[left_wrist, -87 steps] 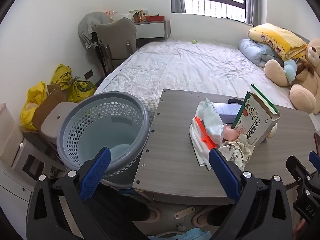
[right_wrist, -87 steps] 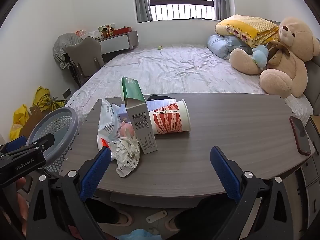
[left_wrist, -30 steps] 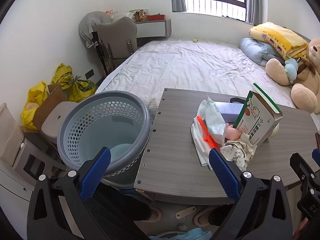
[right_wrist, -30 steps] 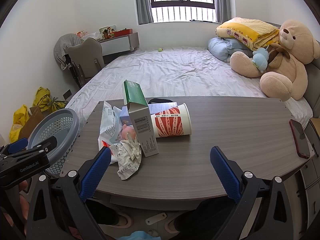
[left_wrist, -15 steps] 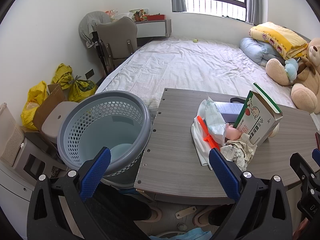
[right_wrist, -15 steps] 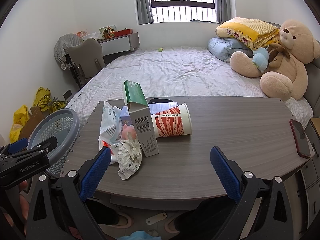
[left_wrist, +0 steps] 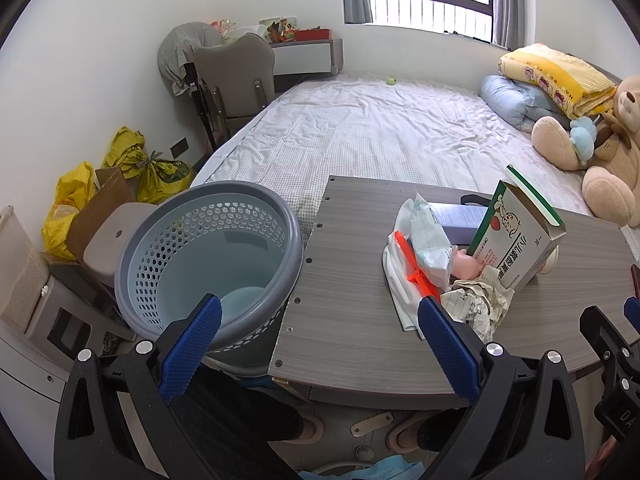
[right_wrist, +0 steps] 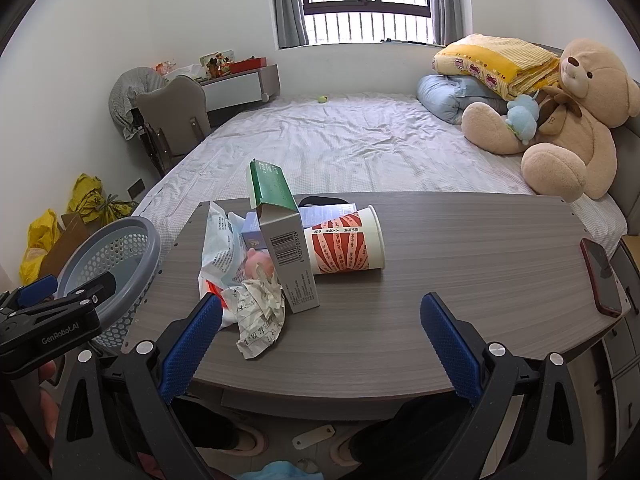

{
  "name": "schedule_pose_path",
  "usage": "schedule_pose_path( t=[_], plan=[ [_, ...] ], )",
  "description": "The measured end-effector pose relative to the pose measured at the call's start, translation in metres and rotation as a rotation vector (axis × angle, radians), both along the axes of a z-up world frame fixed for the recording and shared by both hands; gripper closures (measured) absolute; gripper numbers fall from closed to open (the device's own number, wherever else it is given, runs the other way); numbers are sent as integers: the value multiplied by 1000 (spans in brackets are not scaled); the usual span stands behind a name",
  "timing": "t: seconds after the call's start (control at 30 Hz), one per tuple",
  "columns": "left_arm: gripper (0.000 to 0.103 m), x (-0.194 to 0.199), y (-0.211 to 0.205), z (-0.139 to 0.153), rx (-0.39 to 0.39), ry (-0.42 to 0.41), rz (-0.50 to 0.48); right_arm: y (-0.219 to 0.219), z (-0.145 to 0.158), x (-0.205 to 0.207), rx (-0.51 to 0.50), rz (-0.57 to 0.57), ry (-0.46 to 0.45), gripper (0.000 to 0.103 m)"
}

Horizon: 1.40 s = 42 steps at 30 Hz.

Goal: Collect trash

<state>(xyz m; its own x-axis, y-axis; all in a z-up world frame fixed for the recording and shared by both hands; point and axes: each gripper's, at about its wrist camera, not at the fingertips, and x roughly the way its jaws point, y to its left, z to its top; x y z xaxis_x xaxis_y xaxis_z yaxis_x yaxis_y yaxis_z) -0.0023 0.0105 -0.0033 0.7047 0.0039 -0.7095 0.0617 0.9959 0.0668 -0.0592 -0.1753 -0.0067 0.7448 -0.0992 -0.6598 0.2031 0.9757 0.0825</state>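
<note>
A pile of trash lies on the left part of the grey wooden table [right_wrist: 460,264]: a green-topped carton [right_wrist: 286,240] standing upright, a red-striped paper cup [right_wrist: 346,242] on its side, a crumpled paper [right_wrist: 260,316], a white plastic wrapper [right_wrist: 220,248] and an orange strip [left_wrist: 414,270]. A grey perforated basket [left_wrist: 208,256] stands beside the table's left edge. My left gripper [left_wrist: 318,340] is open and empty, near the basket and the table's near edge. My right gripper [right_wrist: 320,340] is open and empty, near the table's front edge, close to the crumpled paper.
A red phone [right_wrist: 602,276] lies at the table's right edge. A bed [right_wrist: 340,148] with a teddy bear [right_wrist: 568,124] and folded bedding is behind the table. Yellow bags [left_wrist: 76,196] and a cardboard box sit on the floor at left. A chair [left_wrist: 236,76] stands by the wall.
Both views have shifted only very slightly. Both grippers stay open and empty, and the trash has not moved.
</note>
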Motion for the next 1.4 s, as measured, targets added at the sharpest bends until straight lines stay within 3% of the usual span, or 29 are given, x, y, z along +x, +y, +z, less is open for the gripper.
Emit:
schedule_pose_path(
  t=[0.3,0.73,1.4],
  plan=[
    [6,1,1,-2,2,2,1,0,-2,0,4,-1,4,8],
    [6,13,0,-17,23,38,23,-12,-29,11,41,5,40,8],
    [6,32,-4,-39,31,86,28,-7,-36,98,-5,108,-17,10]
  ],
)
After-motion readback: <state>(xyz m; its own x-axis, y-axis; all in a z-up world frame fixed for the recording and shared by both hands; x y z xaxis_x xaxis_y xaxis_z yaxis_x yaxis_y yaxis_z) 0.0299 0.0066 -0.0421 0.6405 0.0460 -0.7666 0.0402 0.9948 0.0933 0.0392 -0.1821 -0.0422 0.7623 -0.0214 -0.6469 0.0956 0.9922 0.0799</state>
